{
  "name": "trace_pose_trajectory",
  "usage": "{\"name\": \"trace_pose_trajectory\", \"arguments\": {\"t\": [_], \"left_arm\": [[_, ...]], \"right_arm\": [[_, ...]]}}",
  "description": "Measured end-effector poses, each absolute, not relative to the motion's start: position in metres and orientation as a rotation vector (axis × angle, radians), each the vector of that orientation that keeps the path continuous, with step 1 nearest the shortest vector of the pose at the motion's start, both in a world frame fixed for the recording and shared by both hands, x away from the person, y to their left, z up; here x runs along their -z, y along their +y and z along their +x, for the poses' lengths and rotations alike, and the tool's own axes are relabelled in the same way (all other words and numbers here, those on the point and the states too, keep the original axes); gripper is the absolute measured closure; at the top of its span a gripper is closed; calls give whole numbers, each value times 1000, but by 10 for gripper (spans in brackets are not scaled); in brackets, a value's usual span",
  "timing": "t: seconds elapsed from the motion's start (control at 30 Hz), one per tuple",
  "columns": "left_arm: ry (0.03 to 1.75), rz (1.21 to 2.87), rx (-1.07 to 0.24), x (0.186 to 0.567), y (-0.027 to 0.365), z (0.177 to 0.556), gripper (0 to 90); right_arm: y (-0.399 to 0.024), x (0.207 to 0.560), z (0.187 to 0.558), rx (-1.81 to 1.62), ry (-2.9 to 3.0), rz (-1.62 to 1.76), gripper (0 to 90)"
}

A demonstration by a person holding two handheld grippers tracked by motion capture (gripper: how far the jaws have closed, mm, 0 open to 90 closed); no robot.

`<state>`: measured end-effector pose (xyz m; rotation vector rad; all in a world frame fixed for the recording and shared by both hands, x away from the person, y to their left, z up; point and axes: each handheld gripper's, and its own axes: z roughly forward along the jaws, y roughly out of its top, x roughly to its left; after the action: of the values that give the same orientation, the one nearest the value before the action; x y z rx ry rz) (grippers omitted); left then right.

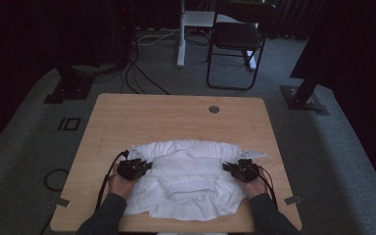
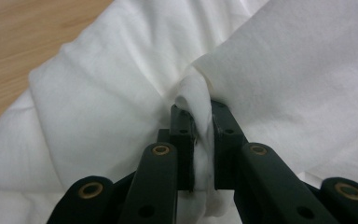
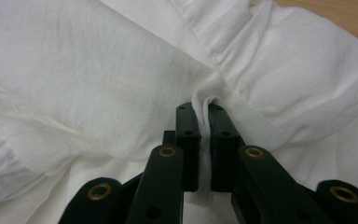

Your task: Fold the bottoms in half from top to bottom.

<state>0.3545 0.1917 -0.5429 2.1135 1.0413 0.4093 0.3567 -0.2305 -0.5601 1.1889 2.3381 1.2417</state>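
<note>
A white garment lies partly folded on the near half of the wooden table. My left gripper is at its left side, shut on a pinched fold of the white fabric. My right gripper is at its right side, likewise shut on a bunched fold of the garment. In both gripper views the black jaws stand close together with cloth squeezed between the pads. A folded-over layer with a ribbed hem lies between the two grippers.
The far half of the table is bare wood with a round cable hole. Beyond the table stand a black chair and a white stand. Cables run over the grey carpet, and dark posts flank the table.
</note>
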Motion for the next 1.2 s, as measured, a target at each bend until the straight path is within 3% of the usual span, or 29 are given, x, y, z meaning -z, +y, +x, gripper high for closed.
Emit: {"name": "trace_pose_trajectory", "arguments": {"t": [0.33,0.5,0.7,1.2], "left_arm": [[1148,2119,-491,537,186,411,824],[1252,2046,-486,537,188,442,823],[1291,2043,-537,530,181,450,829],[1062,1680,-499,414,212,436,848]], "right_arm": [[-214,555,402,-1160,2309,1239,845],[-204,551,430,-1119,2289,1279,845],[-201,549,443,-1132,2291,1342,846],[-235,454,447,-1422,1983,1206,854]]}}
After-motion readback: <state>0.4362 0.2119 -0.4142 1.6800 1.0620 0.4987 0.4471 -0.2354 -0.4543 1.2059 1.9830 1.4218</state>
